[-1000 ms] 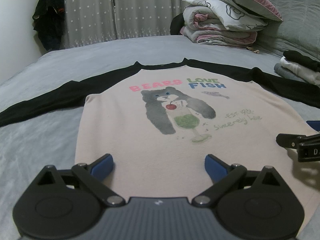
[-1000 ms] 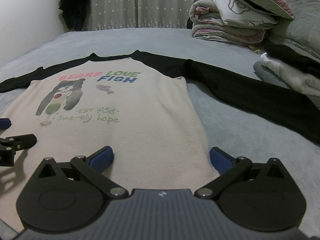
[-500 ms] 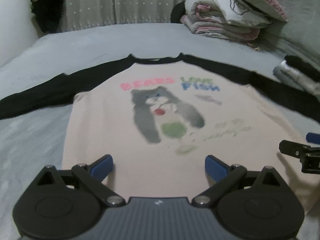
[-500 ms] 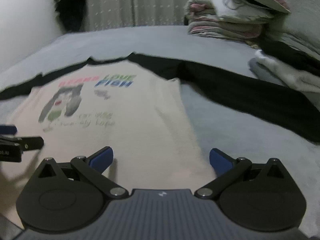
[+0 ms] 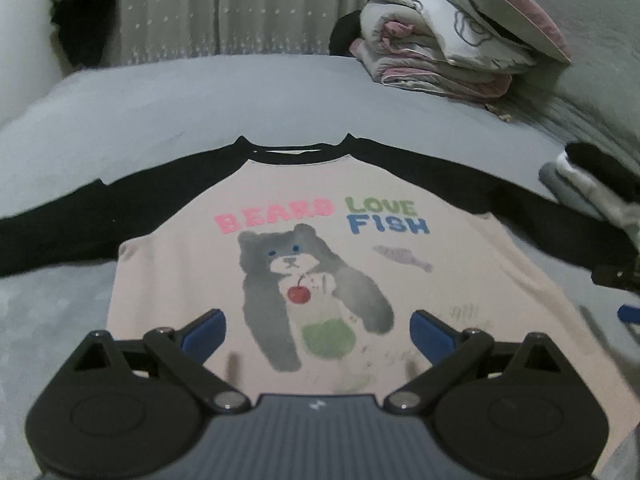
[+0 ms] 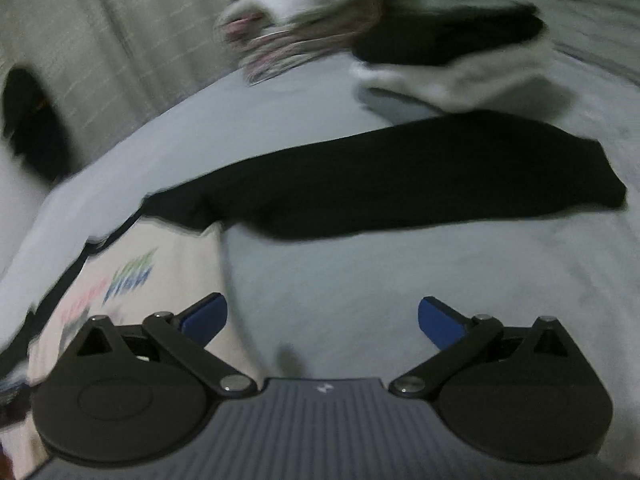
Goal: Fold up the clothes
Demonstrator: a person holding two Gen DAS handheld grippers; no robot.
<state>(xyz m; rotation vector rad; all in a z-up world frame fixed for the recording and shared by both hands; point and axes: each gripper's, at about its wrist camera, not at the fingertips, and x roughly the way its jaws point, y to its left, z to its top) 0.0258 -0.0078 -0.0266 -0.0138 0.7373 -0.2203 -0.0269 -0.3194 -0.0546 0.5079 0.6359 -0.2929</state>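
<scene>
A cream raglan shirt (image 5: 168,280) with black sleeves and a bear print lies flat, face up, on the grey bed (image 5: 200,112). My left gripper (image 5: 318,332) hovers open over the shirt's lower front, nothing between its blue pads. In the right wrist view, which is blurred, my right gripper (image 6: 322,320) is open above the bedsheet just right of the shirt's body (image 6: 180,264). The shirt's right black sleeve (image 6: 400,176) stretches across ahead of it. The right gripper's tip (image 5: 612,276) shows at the right edge of the left wrist view.
A stack of folded quilts and a pillow (image 5: 452,44) sits at the bed's far right. Folded clothes in black, white and grey (image 6: 448,56) lie just beyond the right sleeve. A dark garment (image 5: 80,24) hangs by the curtain at the back left.
The left gripper moved forward up the shirt, from near the hem to over the bear print. The right gripper swung right and tilted, off the shirt's body toward the right sleeve.
</scene>
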